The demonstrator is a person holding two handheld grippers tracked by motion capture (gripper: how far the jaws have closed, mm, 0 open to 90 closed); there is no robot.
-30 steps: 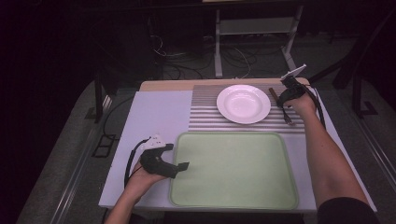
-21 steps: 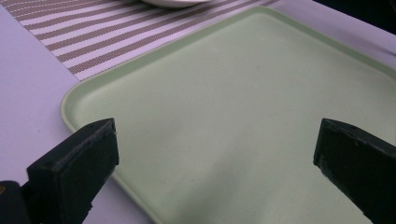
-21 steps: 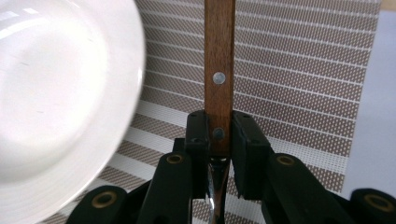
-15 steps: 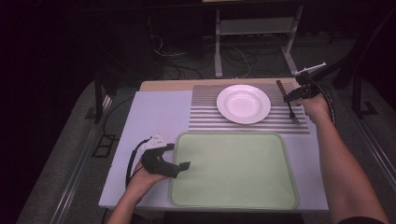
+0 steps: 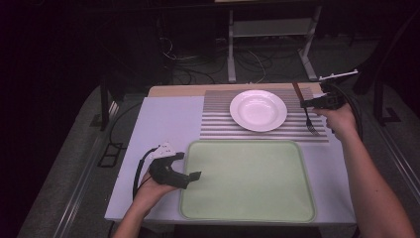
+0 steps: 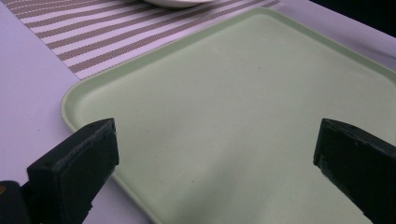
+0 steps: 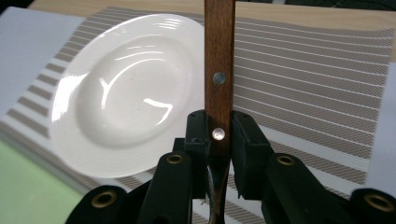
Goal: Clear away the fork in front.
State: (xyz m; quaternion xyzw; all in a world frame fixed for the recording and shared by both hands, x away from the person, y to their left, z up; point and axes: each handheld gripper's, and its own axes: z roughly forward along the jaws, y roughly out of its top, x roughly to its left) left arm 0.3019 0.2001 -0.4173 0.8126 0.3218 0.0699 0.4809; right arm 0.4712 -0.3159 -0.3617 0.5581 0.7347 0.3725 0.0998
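Left gripper (image 5: pixel 194 175) rests at green tray (image 5: pixel 247 218) edge, jaws wide apart, holding nothing; tray bare. Farther off, right gripper (image 7: pixel 218 135) clamps fork (image 5: pixel 307 111) by wooden handle, lifted beside white plate (image 5: pixel 258 110) on striped mat (image 5: pixel 218 124); pickup done, placing remains.

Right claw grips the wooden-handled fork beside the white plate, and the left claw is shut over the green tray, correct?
Not quite: the left claw is open over the green tray, as the left gripper view shows. The right claw does grip the fork beside the white plate.
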